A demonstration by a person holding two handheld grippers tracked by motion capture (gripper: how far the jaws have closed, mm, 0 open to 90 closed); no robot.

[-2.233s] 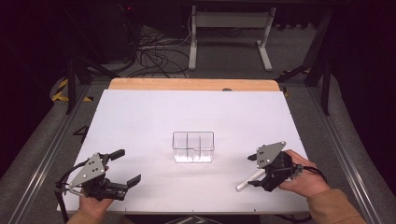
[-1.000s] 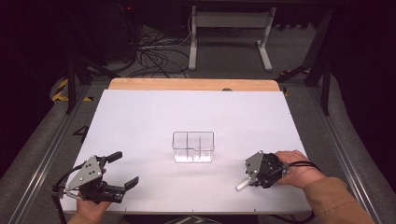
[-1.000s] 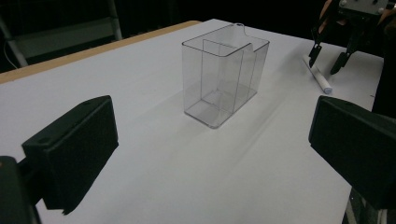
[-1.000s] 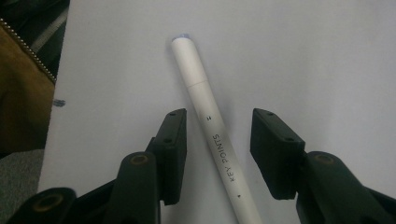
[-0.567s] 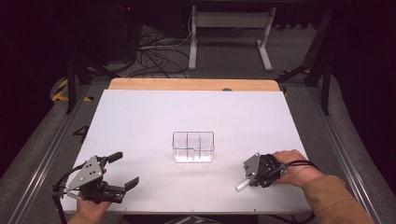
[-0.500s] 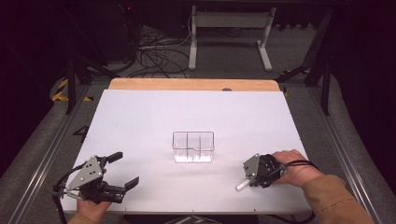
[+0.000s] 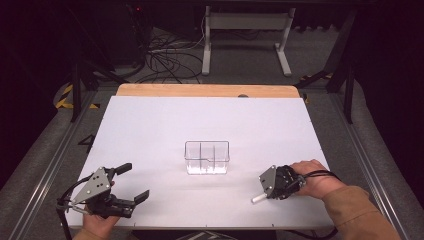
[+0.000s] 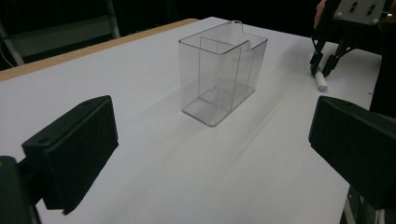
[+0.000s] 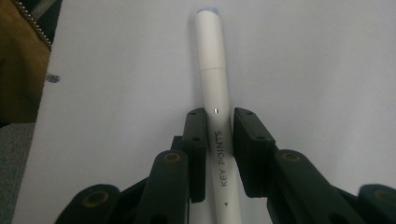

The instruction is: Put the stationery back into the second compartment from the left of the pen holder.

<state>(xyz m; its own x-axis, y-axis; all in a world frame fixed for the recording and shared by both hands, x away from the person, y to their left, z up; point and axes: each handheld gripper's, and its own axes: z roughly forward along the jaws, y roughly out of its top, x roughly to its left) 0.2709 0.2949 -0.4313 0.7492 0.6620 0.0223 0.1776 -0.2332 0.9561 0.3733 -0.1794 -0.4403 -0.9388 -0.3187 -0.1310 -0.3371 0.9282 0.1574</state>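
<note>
If lifted by this hold, could tip nose-down or twist between the pads: grips the white marker (image 9: 212, 60) with the right gripper (image 9: 219, 116) well back along the barrel, leaving the long capped end jutting out ahead. Has just been closing those jaws, now pressed on both sides of the barrel with the marker between them. Could also roll or squirt out, being round and smooth against flat pads. Might scrape the desk (image 7: 150, 130) if raised at a slant, since the marker lies flat on the white top. Could knock over the clear divided container (image 7: 207, 157) if carried in too low, light and tall as it looks, standing alone at the middle of the desk.

Keeps the left gripper (image 7: 136, 181) wide open and holding nothing, near the near left corner, well apart from the container and too far off to steady it.

Finds the marker near the near right corner, just in from the near edge, one end poking out of the right gripper toward the desk's near left. Looks like a slim white cylinder with a step where the cap begins, a bluish-grey end face, and "KEY POINTS" printed in grey along the barrel.
</note>
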